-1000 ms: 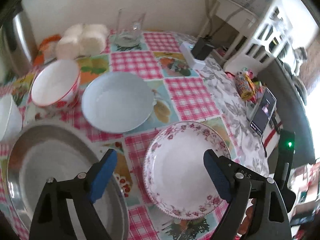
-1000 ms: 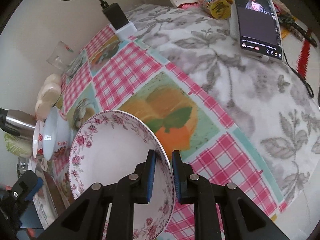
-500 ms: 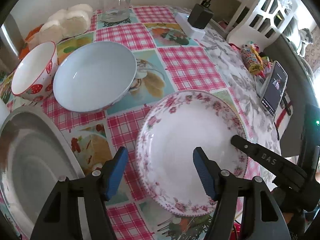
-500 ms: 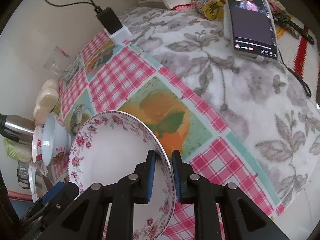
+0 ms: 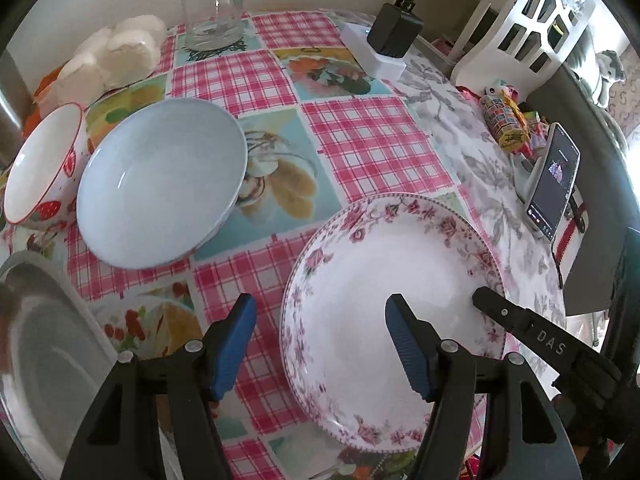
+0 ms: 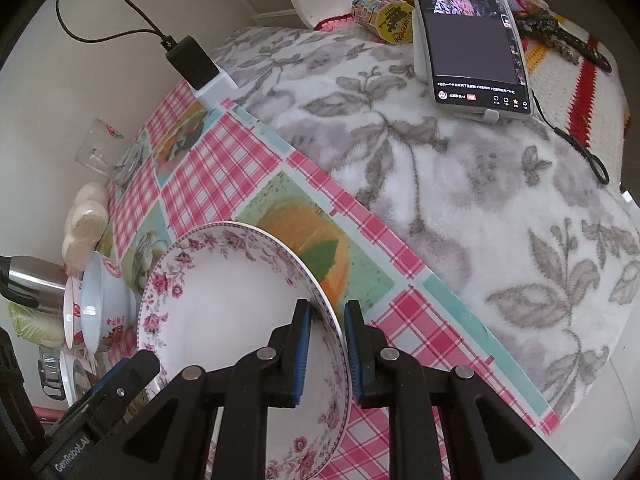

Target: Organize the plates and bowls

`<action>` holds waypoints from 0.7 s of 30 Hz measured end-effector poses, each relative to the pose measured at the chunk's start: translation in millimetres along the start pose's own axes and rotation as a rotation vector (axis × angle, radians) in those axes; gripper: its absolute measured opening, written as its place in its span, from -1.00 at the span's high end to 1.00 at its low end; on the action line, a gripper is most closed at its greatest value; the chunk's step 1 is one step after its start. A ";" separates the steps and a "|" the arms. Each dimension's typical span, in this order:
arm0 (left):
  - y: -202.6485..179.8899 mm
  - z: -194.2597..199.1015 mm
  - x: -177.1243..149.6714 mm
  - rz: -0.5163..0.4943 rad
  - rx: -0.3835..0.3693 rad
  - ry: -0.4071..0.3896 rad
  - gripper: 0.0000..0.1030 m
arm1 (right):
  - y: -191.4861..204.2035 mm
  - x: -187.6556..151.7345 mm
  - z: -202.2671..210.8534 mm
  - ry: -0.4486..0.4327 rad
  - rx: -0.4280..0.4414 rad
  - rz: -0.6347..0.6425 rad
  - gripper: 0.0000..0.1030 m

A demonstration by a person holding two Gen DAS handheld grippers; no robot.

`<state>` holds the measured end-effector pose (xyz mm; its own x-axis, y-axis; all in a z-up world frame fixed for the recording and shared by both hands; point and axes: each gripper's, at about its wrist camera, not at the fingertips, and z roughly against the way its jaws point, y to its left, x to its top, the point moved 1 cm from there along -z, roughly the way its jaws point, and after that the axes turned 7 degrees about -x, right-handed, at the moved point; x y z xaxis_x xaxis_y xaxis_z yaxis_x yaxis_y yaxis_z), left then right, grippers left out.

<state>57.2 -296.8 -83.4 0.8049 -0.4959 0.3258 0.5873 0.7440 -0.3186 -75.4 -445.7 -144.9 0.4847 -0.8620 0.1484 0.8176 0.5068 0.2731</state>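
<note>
Oilcloth [image 5: 360, 148] in pink gingham and fruit panels covers the table, glossy and flat; past its edge lies a fleecy white blanket [image 6: 460, 208] printed with grey leaves. At the lower left of the left wrist view a wide steel pan [image 5: 44, 344] curves out of frame, brushed and dull, most of it cut off. The floral plate [image 5: 392, 300], a shallow glazed dish with a band of pink roses round its rim, sits near the table's right edge; whether it rests on the cloth or is raised off it cannot be told. The right gripper [image 6: 325, 354] has its blue ribbed pads nipped on that plate's near rim, one inside and one outside the lip. Left of the plate stands a pale blue bowl [image 5: 160, 180], smooth and deep, touching or almost touching a smaller white bowl [image 5: 40, 168] with a red rim and strawberry prints, partly cropped. The left gripper [image 5: 324, 344] hangs above the cloth with its fingers spread wide, one over the gingham, the other over the plate's white well, holding nothing. A phone [image 6: 472, 36] lies lit on the blanket, its screen text too small to read. A clear glass [image 5: 214, 8] stands at the far edge beside pale round buns [image 5: 116, 52], soft-edged and hard to make out
</note>
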 end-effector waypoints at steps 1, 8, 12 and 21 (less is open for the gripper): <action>1.2 -2.6 0.6 0.005 -0.002 0.004 -0.31 | -0.3 0.2 0.0 0.000 0.001 -0.002 0.63; 9.3 -20.4 -0.8 0.045 -0.031 0.048 -0.16 | 1.3 1.5 -1.9 -0.001 0.000 -0.006 0.62; 11.2 -25.2 -2.2 0.062 -0.055 0.066 -0.15 | -0.1 1.9 -3.1 0.003 0.012 -0.007 0.61; 10.4 -25.3 -1.0 0.091 -0.141 0.063 -0.15 | -7.0 0.2 -5.5 0.014 0.069 -0.007 0.58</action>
<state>64.6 -299.9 -109.5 0.8565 -0.4596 0.2348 0.5141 0.7193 -0.4672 -79.3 -449.4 -152.0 0.4839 -0.8650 0.1330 0.7977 0.4985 0.3395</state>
